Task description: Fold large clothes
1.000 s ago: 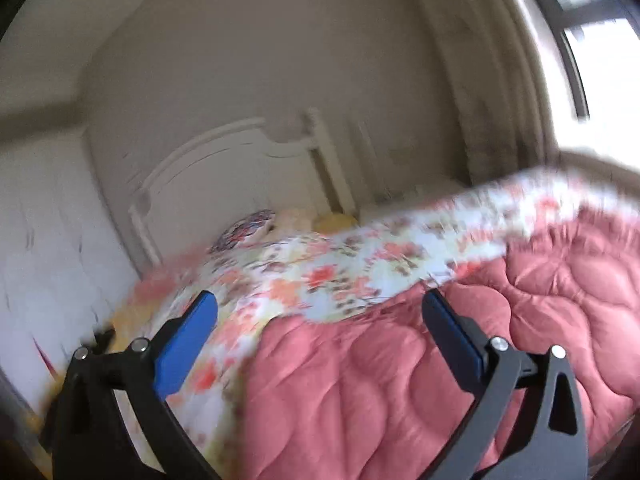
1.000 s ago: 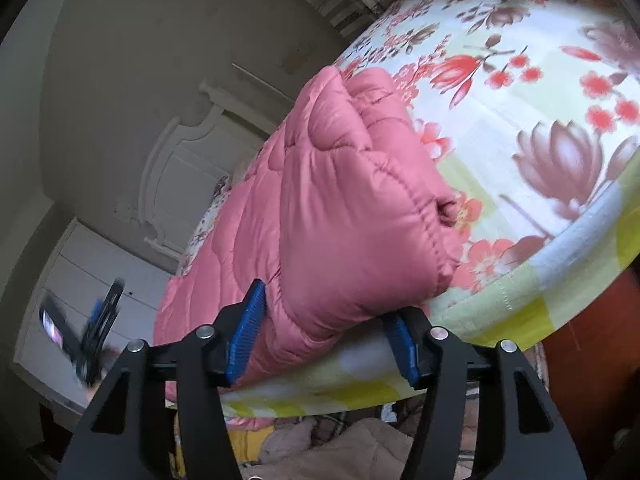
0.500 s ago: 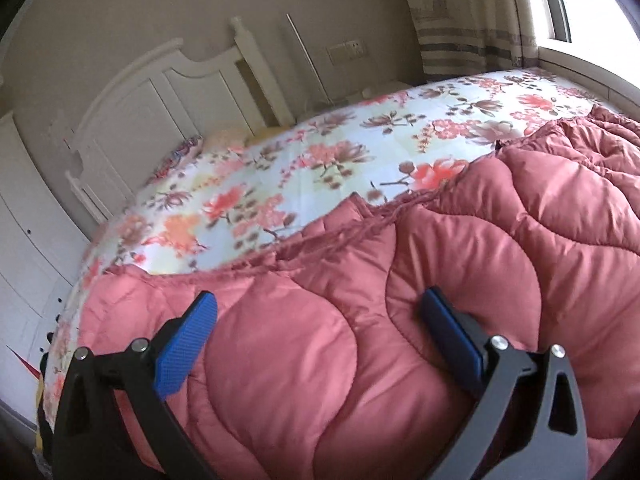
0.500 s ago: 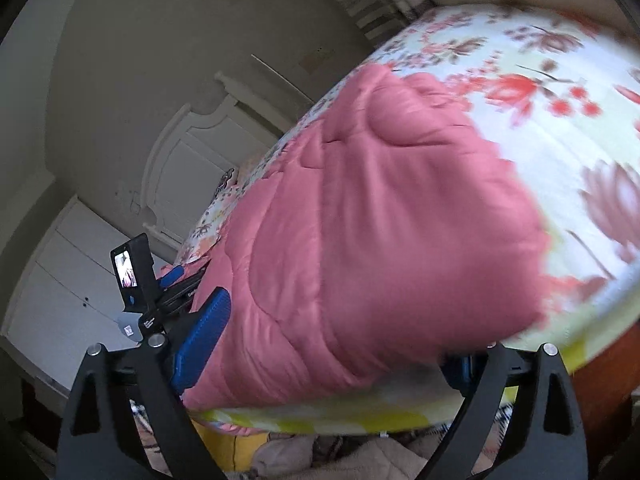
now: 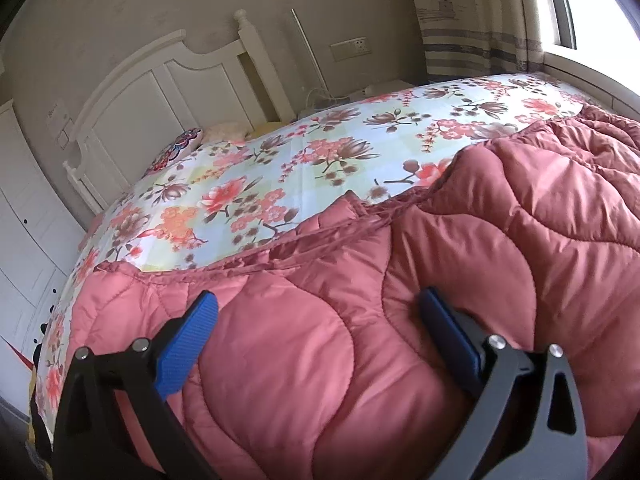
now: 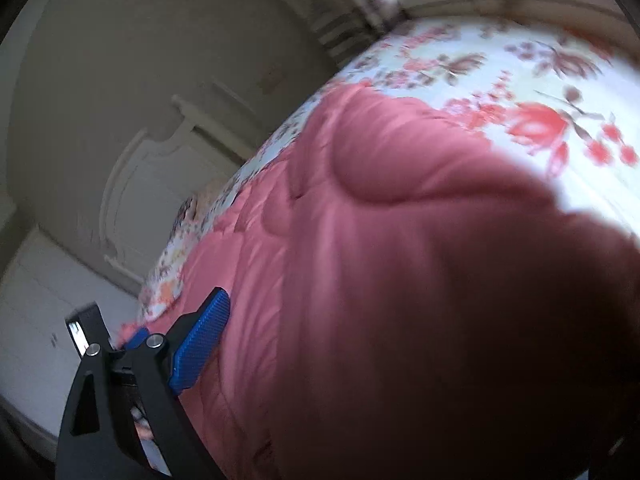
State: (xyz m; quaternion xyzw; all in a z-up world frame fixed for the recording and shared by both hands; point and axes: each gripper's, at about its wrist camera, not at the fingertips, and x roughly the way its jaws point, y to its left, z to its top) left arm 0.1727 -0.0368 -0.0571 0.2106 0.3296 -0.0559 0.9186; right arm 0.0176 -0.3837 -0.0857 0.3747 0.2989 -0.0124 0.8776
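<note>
Right wrist view blurred; pink quilt [image 6: 400, 280] hides right gripper's [image 6: 360, 360] far finger.

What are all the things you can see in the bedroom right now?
Quilted garment: one, pink, spread over the near part of the bed.
Bedsheet: one, pale with red and brown flowers, covering the mattress.
Headboard: one, white, at the far end of the bed.
Pillow: one, patterned, against the headboard.
Wall socket: one, beige, on the wall beside the headboard.
Curtain: one, striped, by the window.
Wardrobe: one, white, left of the bed.
Left claw: black with blue pads, open over the garment.
Right claw: one blue pad showing, the other hidden behind the garment, jaws have just been opening.
</note>
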